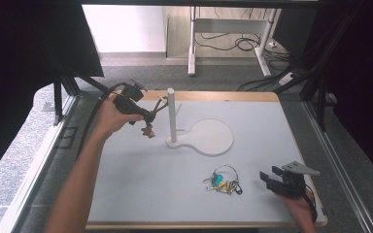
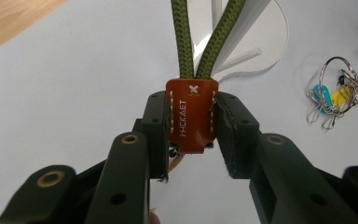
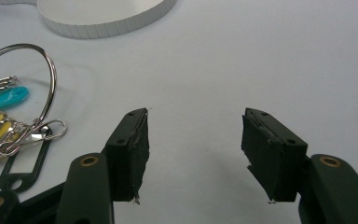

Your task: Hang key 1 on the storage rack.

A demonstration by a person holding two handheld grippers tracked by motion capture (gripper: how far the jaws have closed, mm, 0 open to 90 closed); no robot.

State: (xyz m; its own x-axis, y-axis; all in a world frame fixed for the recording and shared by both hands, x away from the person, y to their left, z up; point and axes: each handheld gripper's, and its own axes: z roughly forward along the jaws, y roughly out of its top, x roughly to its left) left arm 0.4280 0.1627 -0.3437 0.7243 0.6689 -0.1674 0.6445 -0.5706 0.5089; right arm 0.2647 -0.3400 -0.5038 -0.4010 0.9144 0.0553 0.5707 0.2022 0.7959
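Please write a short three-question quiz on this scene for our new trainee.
1. What is the left tool clamped on?
2. True or false: the right tool holds the key ring bundle.
3. Where does the white post stand: A) on the white stand's base, B) on the floor?

Key:
1. The orange leather tab of the green cord loop.
2. False; its jaws stand open on nothing, beside the bundle.
3. A.

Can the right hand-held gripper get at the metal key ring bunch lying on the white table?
Probably yes: the right hand-held gripper is open, and bare white table separates it from the metal key ring bunch.
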